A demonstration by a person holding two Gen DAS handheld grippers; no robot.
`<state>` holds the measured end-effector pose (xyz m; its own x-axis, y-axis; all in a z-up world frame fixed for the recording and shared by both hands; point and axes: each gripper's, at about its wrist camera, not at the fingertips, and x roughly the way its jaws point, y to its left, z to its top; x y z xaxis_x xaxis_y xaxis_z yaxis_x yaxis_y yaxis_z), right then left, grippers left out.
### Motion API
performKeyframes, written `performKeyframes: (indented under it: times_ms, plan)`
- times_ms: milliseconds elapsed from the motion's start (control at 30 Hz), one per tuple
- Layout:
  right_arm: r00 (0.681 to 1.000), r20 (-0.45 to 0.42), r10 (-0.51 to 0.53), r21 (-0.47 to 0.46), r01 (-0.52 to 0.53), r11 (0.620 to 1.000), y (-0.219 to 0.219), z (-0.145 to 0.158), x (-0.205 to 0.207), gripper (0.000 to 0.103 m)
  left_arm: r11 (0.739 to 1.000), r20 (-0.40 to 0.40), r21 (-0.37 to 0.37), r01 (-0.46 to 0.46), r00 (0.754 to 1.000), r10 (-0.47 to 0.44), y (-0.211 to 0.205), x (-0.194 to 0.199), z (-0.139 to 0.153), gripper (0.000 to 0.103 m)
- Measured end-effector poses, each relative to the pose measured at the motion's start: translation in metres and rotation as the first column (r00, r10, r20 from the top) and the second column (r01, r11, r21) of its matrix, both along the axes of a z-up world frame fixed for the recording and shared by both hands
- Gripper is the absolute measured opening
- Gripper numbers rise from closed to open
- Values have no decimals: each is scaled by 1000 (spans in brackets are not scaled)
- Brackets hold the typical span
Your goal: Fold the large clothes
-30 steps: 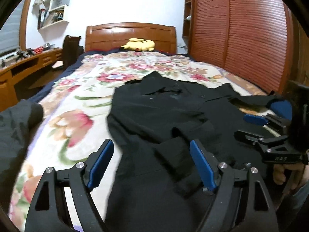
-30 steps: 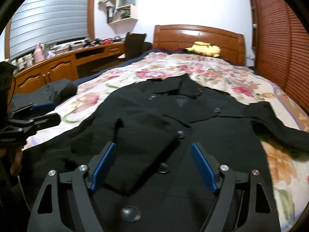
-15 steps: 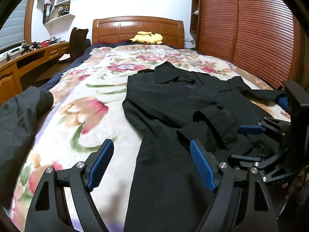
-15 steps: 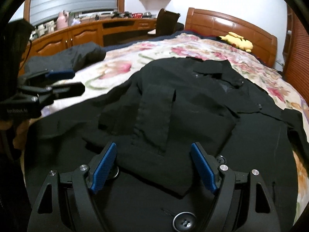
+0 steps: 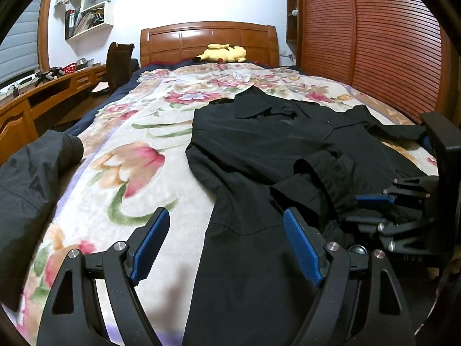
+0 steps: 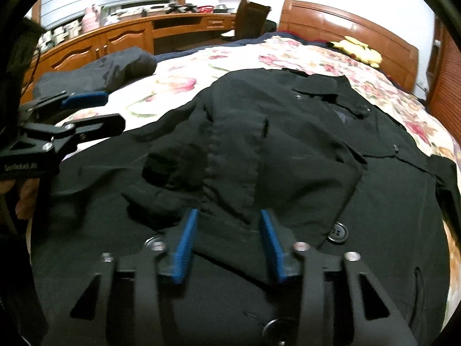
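A large black coat point(image 5: 259, 155) lies spread on the bed, collar toward the headboard; it also shows in the right wrist view point(image 6: 288, 150). One sleeve point(image 6: 230, 173) is folded across its front. My left gripper point(image 5: 224, 242) is open and empty, low over the coat's left edge near the hem. My right gripper point(image 6: 227, 245) is half closed, its blue pads point(image 6: 184, 245) on either side of the folded sleeve's cuff, jaws still apart. Each gripper shows in the other's view, the right one point(image 5: 371, 207) and the left one point(image 6: 86, 109).
The floral bedspread point(image 5: 129, 158) covers the bed. Another dark jacket point(image 5: 26, 178) lies at the bed's left edge. A yellow plush point(image 5: 222, 53) sits by the wooden headboard. A desk and chair point(image 5: 118, 63) stand at left, a slatted wardrobe point(image 5: 374, 43) at right.
My right gripper has moved down to the folded sleeve and its jaws have narrowed around the cuff. My left gripper has drifted left toward the coat's edge, still open.
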<state>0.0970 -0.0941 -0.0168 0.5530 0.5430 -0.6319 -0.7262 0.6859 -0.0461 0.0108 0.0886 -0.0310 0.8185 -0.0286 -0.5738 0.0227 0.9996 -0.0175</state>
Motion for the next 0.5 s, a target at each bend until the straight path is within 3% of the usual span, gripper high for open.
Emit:
performKeyframes:
  times_ms: [33, 133, 300, 500]
  plan:
    - [1000, -7, -8, 12, 8, 1000, -2, 1, 2, 25, 1000, 4, -1, -8, 1000, 8, -1, 0, 1, 82]
    - [999, -21, -34, 43, 35, 998, -7, 0, 4, 11, 1000, 21, -4, -17, 1000, 17, -1, -4, 3, 82]
    - [993, 10, -116, 98, 114, 989, -17, 7, -3, 5, 999, 48, -45, -11, 999, 13, -3, -13, 7, 82]
    - [960, 71, -272, 214, 252, 944, -57, 28, -29, 4, 998, 67, -60, 33, 997, -29, -16, -19, 12, 82]
